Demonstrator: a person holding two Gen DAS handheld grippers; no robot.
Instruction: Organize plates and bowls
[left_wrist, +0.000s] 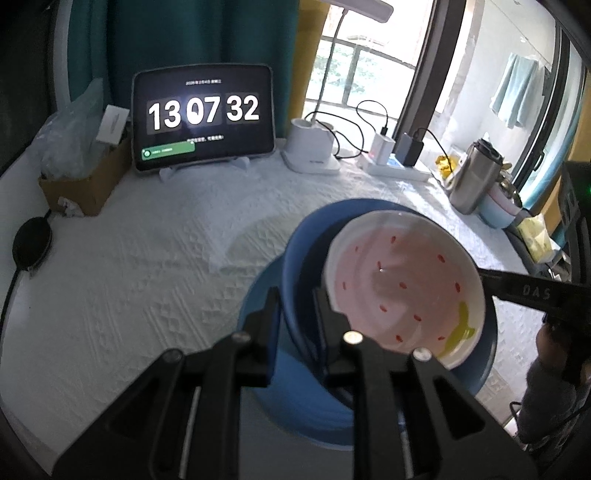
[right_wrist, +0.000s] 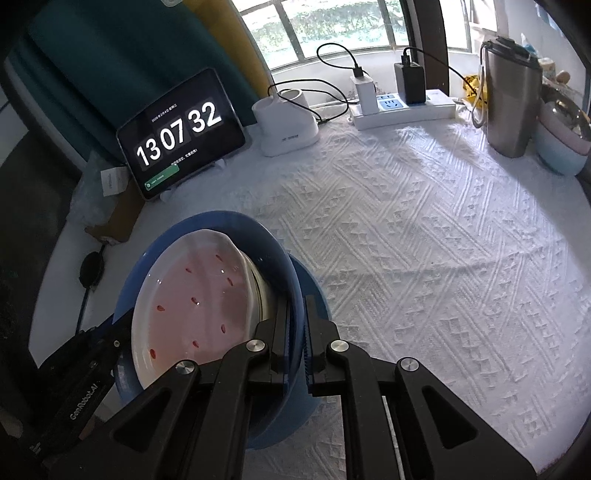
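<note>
A blue bowl (left_wrist: 295, 266) holds a white bowl with a pink inside and red specks (left_wrist: 402, 284). Both are tilted above a blue plate (left_wrist: 291, 391) on the white cloth. My left gripper (left_wrist: 295, 306) is shut on the blue bowl's left rim. My right gripper (right_wrist: 297, 314) is shut on the blue bowl's (right_wrist: 221, 221) right rim, with the white bowl (right_wrist: 199, 295) inside and the blue plate (right_wrist: 314, 288) just under it. Each gripper shows at the edge of the other's view.
A tablet clock (left_wrist: 203, 114) stands at the back. A white lamp base (left_wrist: 310, 151), a power strip with chargers (right_wrist: 402, 107), a steel tumbler (right_wrist: 511, 92) and pastel bowls (right_wrist: 561, 144) line the back and right. A cardboard box (left_wrist: 85, 184) sits back left.
</note>
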